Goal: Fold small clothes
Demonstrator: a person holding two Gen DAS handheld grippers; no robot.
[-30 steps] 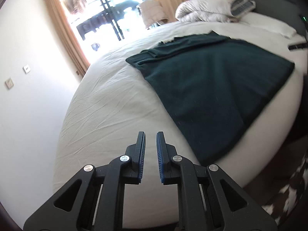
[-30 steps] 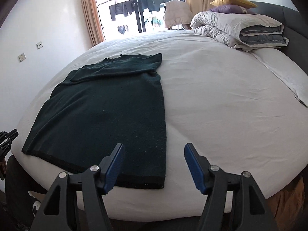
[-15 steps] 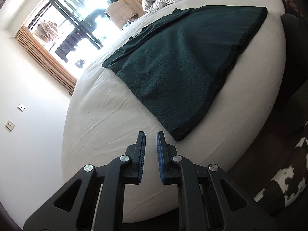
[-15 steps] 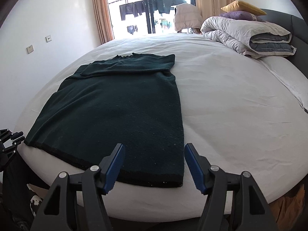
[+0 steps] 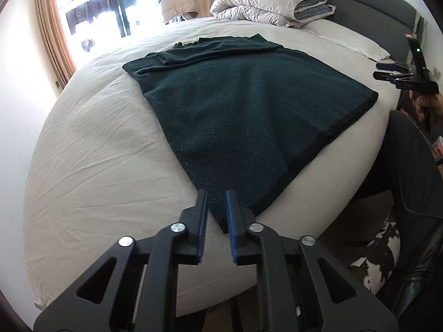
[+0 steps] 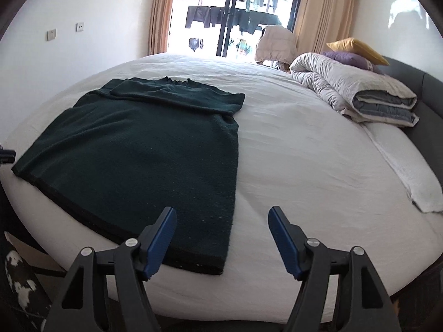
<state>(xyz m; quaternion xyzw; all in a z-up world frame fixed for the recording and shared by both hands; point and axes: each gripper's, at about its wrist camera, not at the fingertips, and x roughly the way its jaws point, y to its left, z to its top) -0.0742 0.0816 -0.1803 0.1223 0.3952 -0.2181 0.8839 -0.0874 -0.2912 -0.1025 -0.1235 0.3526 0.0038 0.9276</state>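
A dark green knitted garment [image 5: 249, 110] lies flat on the round white bed [image 5: 97, 152], its top part folded across at the far end. My left gripper [image 5: 216, 193] hovers at the garment's near left hem corner. Its jaws are opening by a narrow gap; the corner shows between them, but the pads do not press on it. In the right wrist view the garment [image 6: 138, 152] spreads to the left. My right gripper [image 6: 222, 210] stands wide, jaws still opening, just in front of the right hem corner, holding nothing. It also shows as the right gripper [image 5: 398, 76] at the bed's far side.
A folded grey duvet [image 6: 360, 91] with yellow and purple pillows sits by the dark headboard [image 5: 373, 8]. A white towel [image 6: 409, 177] lies at the bed's right. A person's dark trouser leg [image 5: 409, 166] and a cowhide rug [image 5: 379, 262] are beside the bed. Curtained balcony doors stand behind.
The left gripper swung over to the garment's hem corner and its jaws parted. The right gripper drew nearer to the right hem corner and its jaws widened.
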